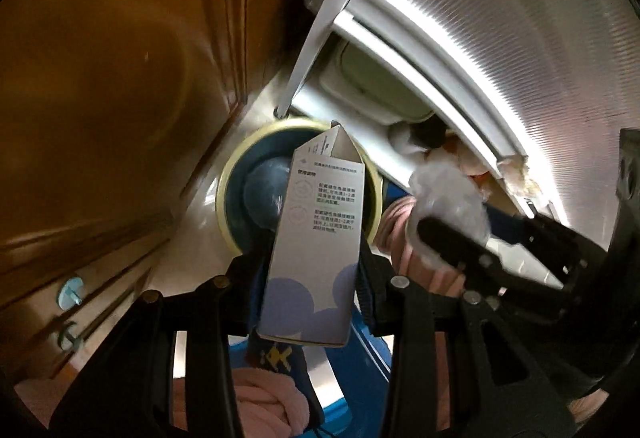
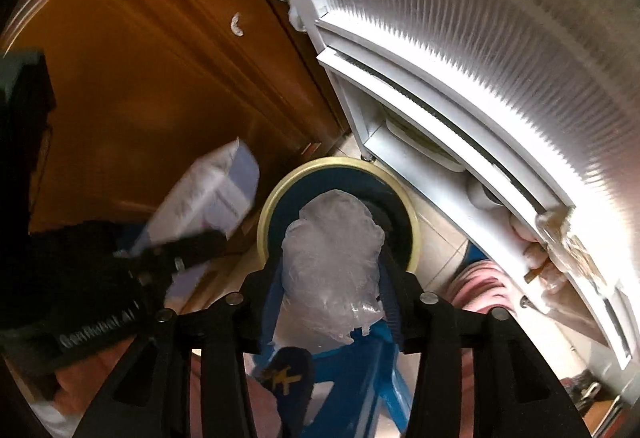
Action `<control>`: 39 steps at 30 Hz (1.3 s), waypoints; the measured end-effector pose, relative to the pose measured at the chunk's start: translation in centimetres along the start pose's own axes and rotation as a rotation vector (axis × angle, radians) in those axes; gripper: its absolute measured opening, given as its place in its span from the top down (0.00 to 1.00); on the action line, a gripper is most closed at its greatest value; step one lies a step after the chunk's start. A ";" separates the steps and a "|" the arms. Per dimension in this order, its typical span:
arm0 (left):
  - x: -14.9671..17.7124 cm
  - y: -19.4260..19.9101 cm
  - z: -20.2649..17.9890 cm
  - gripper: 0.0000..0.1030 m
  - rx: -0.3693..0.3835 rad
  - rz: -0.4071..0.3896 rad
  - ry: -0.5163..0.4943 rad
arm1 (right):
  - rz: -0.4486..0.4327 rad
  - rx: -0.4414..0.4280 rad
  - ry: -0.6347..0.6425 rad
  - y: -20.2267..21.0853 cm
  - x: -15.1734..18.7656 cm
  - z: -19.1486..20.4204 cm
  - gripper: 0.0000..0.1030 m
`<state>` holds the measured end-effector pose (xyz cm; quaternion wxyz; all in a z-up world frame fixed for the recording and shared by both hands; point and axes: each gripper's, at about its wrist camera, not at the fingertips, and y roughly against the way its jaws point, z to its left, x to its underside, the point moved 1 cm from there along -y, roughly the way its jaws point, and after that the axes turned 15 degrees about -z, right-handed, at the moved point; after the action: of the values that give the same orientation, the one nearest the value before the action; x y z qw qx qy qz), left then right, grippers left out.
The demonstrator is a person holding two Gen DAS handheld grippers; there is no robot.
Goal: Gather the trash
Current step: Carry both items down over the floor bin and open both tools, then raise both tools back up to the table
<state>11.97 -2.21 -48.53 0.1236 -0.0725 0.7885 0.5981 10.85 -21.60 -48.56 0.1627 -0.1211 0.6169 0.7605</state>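
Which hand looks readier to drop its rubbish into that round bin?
Probably the right. Its crumpled plastic bag hangs directly over the bin opening, between loosely spread fingers. The left gripper clamps the carton, which covers only the bin's right half.

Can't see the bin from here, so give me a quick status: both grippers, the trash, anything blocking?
Left gripper clamps the paper carton. Right gripper straddles the crumpled plastic bag. Both above the round bin. Nothing blocking.
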 end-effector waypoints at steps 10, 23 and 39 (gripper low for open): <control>-0.1 -0.7 1.7 0.32 -0.063 0.030 0.049 | -0.027 0.000 -0.098 -1.7 0.1 -2.2 0.22; -0.3 1.8 -0.1 0.23 -0.094 -0.070 -0.041 | -0.047 0.042 -0.083 1.8 0.8 -2.4 0.20; -1.2 11.1 0.1 0.23 -0.046 -0.327 0.045 | -0.062 0.146 0.078 8.5 2.5 2.8 0.20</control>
<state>10.19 0.84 -37.97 0.1998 -0.2161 0.7547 0.5864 5.25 -20.24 -41.32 0.1706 -0.1574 0.6727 0.7026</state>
